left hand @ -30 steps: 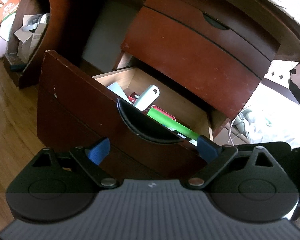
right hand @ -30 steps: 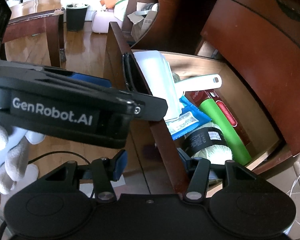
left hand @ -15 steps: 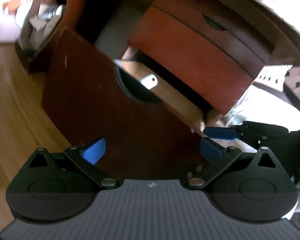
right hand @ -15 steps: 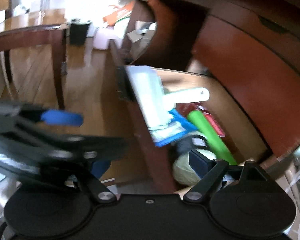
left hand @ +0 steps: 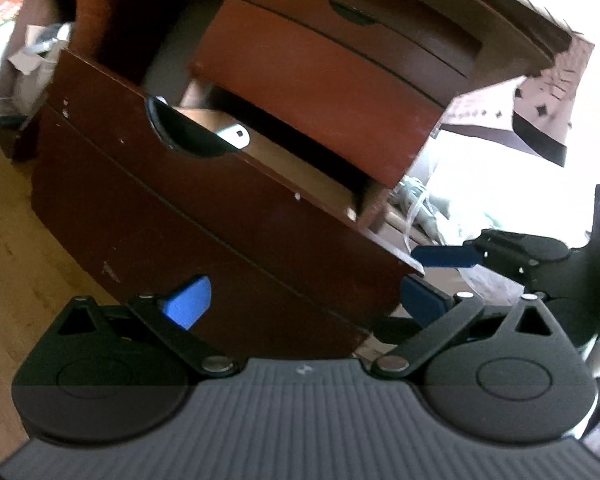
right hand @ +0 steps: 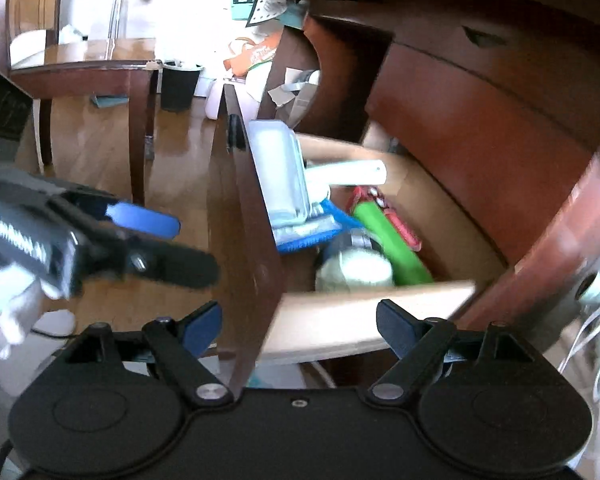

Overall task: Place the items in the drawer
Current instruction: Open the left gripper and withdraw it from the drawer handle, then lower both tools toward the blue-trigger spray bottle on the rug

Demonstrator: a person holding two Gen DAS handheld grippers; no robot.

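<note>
The left gripper point(left hand: 306, 298) stands with its two blue-padded black fingers spread wide and nothing between them, held low in front of the dark reddish-brown wooden drawer front point(left hand: 204, 184). The right gripper point(right hand: 300, 326) is likewise spread wide and empty, its matte black linkage arms and round pivot plates straddling the corner of the same drawer point(right hand: 380, 320). Seen from the right wrist, the drawer is pulled out from the cabinet and shows pale unfinished wood sides and bottom. Inside it lie a white plastic tool with a broad ribbed head and a rounded handle point(right hand: 300, 176), a blue and white packet point(right hand: 308, 232) under that tool's head, a smooth bright green tube point(right hand: 388, 244) running lengthwise, a flat red package point(right hand: 400, 228) beside the tube, and a pale round ball point(right hand: 356, 270) near the drawer's front corner; any print on them is too blurred to read. The drawer front has a curved black recessed pull point(left hand: 184, 136) cut into its top edge, through which the white handle tip shows. Above the drawer sits a closed glossy drawer point(left hand: 320, 92) of the same wood. Left of the drawer, over the shiny wood floor point(right hand: 100, 148), the left gripper's black body carries white lettering, smeared and unreadable, gripped by a white-gloved hand point(right hand: 4, 312).
</note>
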